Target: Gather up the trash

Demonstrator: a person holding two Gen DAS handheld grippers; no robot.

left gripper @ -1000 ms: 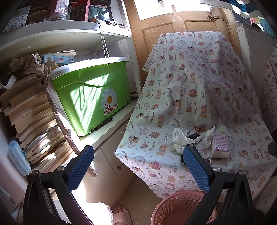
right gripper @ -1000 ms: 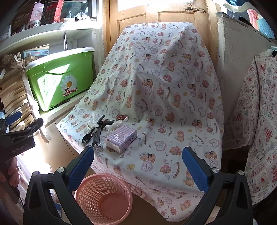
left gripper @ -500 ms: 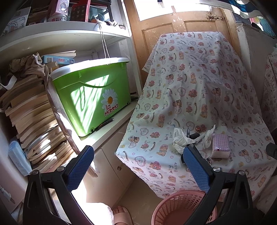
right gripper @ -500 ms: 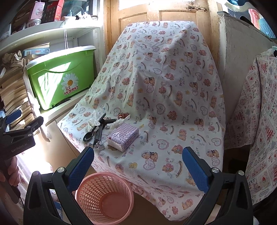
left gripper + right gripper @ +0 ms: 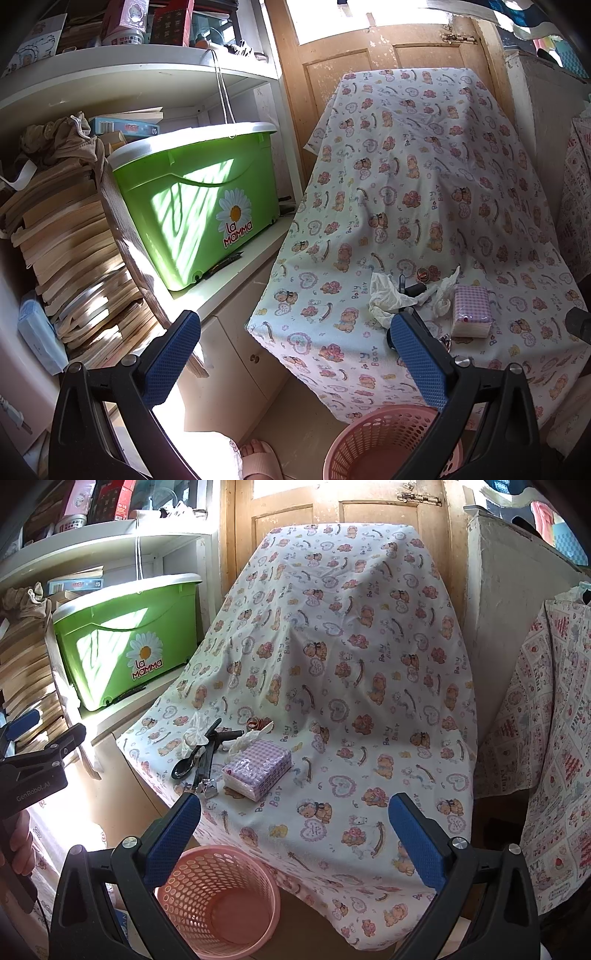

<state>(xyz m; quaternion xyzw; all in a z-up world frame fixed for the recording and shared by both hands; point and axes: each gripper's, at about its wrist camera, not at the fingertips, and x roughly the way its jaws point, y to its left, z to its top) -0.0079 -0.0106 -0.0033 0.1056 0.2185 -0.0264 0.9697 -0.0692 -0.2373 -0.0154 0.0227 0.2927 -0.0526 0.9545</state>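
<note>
Right gripper (image 5: pixel 293 834) nearer pink basket (image 5: pixel 218 897); both jaws spread, left gripper (image 5: pixel 295 358) hiding tissue (image 5: pixel 388 299).

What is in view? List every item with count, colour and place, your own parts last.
crumpled tissues: two, white, on the cloth
tissue pack: one, purple check, on the cloth
spoon: one, black, beside the pack
patterned cloth: one, white with bears, draped
basket: one, pink, on the floor
storage box: one, green, on the shelf
left gripper: jaws open
right gripper: jaws open
</note>
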